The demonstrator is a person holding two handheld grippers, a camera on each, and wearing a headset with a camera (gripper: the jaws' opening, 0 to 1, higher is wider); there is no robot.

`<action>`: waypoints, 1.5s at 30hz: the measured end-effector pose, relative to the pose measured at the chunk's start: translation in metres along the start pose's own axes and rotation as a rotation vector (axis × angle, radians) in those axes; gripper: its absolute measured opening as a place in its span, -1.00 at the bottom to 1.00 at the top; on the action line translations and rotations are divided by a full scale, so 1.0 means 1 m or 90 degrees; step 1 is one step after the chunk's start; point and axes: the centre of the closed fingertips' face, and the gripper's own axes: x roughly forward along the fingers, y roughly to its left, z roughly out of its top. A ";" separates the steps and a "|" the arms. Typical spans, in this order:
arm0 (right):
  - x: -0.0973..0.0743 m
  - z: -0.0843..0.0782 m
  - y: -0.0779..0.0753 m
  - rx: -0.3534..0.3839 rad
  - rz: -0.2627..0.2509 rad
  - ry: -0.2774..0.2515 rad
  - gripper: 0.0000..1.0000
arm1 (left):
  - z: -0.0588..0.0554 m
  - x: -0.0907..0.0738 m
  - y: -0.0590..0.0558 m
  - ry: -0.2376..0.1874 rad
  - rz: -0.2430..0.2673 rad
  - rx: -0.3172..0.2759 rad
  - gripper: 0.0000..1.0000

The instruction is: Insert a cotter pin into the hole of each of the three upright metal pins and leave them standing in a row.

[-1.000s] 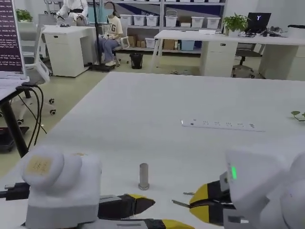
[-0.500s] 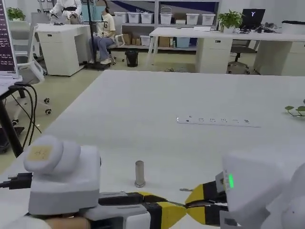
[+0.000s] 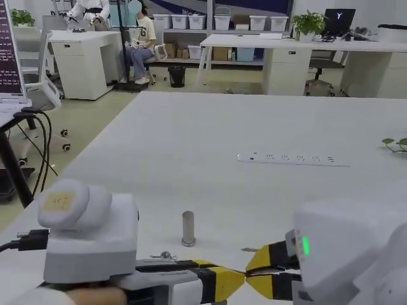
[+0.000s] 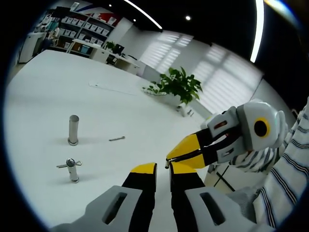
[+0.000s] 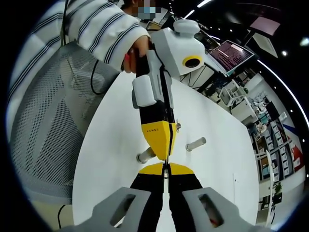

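The left gripper [image 3: 236,278] and right gripper [image 3: 249,274] meet tip to tip over the near edge of the white tabletop [image 3: 210,140]. The right one is clenched on a thin cotter pin [image 4: 166,164], and the left one's jaws are drawn together at its free end (whether they pinch it I cannot tell). Just beyond stands a bare metal pin [image 3: 188,229]. A second metal pin [image 4: 72,173], nearer and to its left, carries an inserted cotter pin [image 4: 64,165], and a loose cotter pin [image 4: 116,138] lies to the right.
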 end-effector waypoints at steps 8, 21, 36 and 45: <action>0.000 -0.001 0.003 0.002 0.003 0.003 -1.00 | 0.000 0.001 -0.004 -0.003 -0.010 -0.009 -0.97; 0.001 -0.001 0.005 0.011 0.008 0.000 -1.00 | -0.002 0.001 -0.005 0.006 -0.012 -0.013 -1.00; 0.002 0.000 0.006 0.012 0.012 -0.006 -1.00 | -0.004 0.001 -0.005 0.021 -0.007 -0.011 -1.00; 0.003 0.001 0.006 0.000 0.018 -0.014 -1.00 | -0.005 0.000 -0.005 0.030 -0.002 -0.015 -1.00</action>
